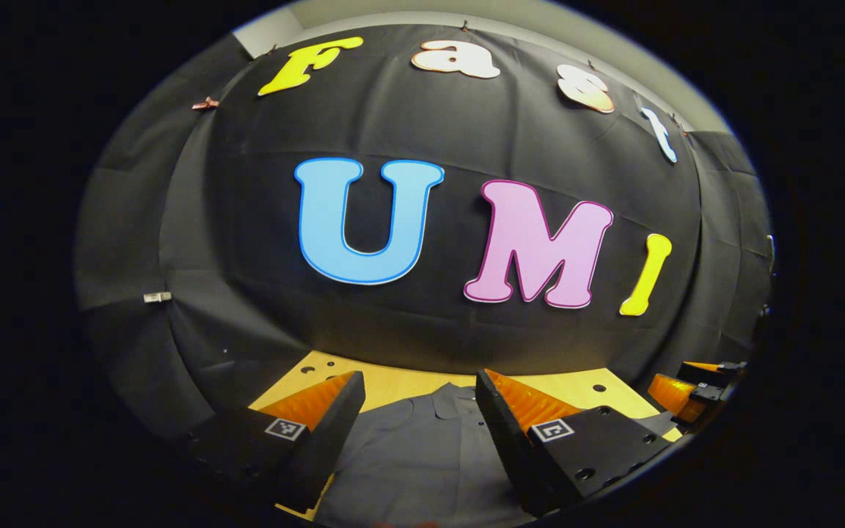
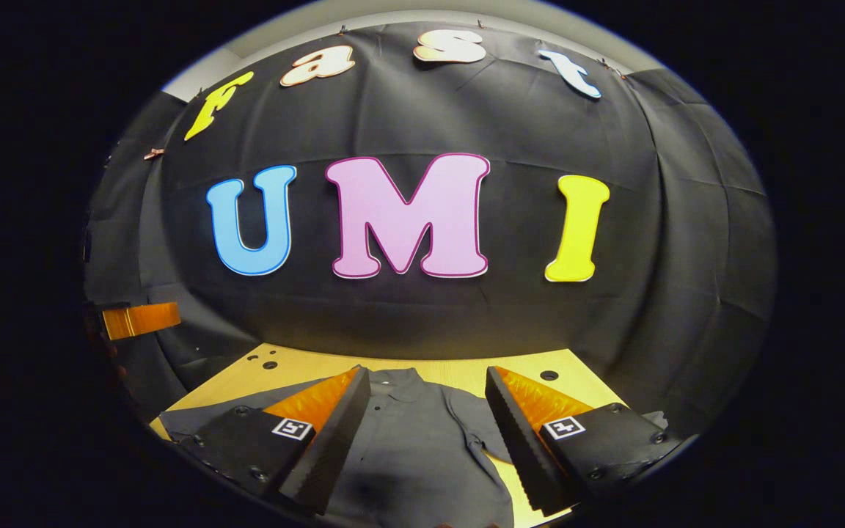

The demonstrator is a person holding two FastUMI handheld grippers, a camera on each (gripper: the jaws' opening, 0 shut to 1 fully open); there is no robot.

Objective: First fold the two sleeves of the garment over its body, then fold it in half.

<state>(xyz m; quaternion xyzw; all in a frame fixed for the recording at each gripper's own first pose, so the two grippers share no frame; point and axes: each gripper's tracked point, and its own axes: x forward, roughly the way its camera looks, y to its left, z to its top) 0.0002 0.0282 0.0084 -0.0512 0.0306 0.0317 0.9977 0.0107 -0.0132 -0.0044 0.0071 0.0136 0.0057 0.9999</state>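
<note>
A black cloth wall (image 1: 466, 132) closes the back of the booth and curves round both sides, hung from clips along its top edge; a strip of pale wall (image 1: 408, 11) shows above it. The cloth hangs in soft folds and meets the table at its far edge.

The table (image 2: 452, 367) is light yellow wood with a few small dark holes (image 2: 270, 364) near its far corners.

A grey shirt (image 2: 422, 447) lies flat on the table, collar toward the wall, buttons down the front. In the right gripper view one sleeve (image 2: 195, 418) spreads out to the left and the other (image 2: 477, 433) lies to the right beside the body, both unfolded. In the left gripper view the shirt (image 1: 422, 455) sits between the fingers, collar up.

The left gripper (image 1: 419, 411) hangs above the shirt with its fingers spread wide, grasping nothing. The right gripper (image 2: 426, 403) hangs likewise over the shirt's chest, fingers apart and empty. The right gripper (image 1: 694, 389) also shows at the right edge of the left gripper view, and the left gripper (image 2: 140, 319) at the left edge of the right gripper view.
</note>
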